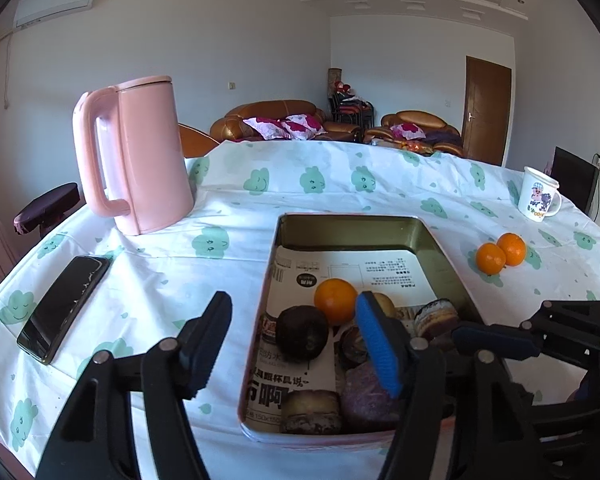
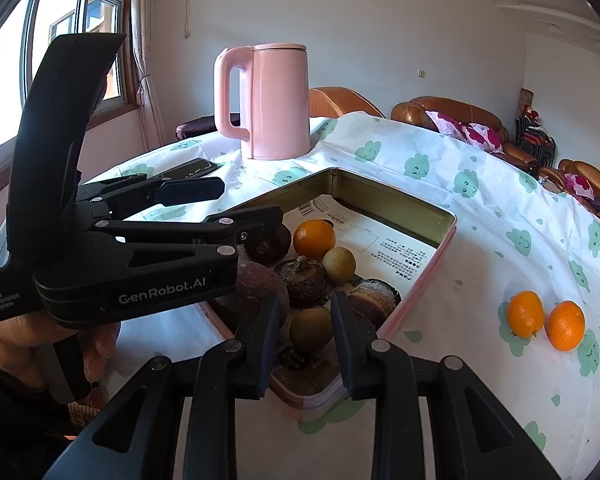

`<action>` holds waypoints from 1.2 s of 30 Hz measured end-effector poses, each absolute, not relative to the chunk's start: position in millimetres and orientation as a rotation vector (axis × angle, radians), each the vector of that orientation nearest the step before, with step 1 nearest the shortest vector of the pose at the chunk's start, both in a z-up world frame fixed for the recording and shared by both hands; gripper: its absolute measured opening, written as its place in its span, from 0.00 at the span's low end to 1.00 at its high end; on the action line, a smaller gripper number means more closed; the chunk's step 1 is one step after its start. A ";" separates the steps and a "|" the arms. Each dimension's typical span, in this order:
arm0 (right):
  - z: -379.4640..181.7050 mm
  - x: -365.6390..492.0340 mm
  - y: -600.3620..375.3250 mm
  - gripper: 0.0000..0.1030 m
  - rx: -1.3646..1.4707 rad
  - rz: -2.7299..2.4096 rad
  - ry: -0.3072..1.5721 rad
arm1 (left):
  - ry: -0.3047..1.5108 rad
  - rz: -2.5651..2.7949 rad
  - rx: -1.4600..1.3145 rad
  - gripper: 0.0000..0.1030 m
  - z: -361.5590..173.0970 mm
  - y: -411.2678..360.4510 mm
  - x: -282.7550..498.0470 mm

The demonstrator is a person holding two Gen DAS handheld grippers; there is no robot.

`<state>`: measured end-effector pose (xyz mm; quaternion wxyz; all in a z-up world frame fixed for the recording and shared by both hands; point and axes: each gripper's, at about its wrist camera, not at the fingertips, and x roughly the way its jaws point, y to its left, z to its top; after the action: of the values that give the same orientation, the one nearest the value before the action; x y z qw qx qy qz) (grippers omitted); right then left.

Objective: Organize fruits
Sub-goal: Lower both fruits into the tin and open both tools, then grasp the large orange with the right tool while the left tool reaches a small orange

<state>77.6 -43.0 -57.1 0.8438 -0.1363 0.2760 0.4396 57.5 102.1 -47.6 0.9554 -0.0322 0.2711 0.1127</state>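
A round surface (image 1: 340,176) draped in a white cloth with green cloud faces fills both views. At centre sits a rectangular gold-lined metal tin (image 1: 352,226), paper-lined, holding an orange mandarin (image 1: 335,301) among dark and brownish fruits. A tall pink plastic kettle (image 1: 140,152) stands upper left. A black phone (image 1: 66,308) lies at left. Two more loose mandarins (image 1: 501,254) touch each other on the cloth at right. The left gripper (image 1: 296,340) has its fingers apart, holding nothing; the right gripper (image 2: 305,344) has its fingers slightly apart above the tin's near corner, nothing between them.
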 end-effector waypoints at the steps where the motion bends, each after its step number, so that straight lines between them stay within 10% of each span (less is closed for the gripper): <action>1: -55.9 76.9 -44.9 0.37 -0.285 0.926 0.576 | 0.546 0.223 -0.077 0.66 -45.8 103.3 56.8; 13: -34.0 153.3 -155.6 0.61 -0.172 0.563 0.577 | 0.500 0.129 -0.109 0.77 -22.3 67.2 74.7; 30: -73.8 252.7 -177.9 0.61 -0.022 0.454 0.825 | 0.549 0.047 -0.038 0.88 -23.5 -13.8 135.7; 36: -76.3 250.3 -191.0 0.47 0.036 0.482 0.837 | 0.566 0.040 -0.030 0.89 -24.9 -25.1 143.2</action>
<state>250.3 -191.0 -76.3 0.8855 0.0174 0.4023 0.2319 143.2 -25.1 -24.9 0.9599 -0.0146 0.2792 0.0197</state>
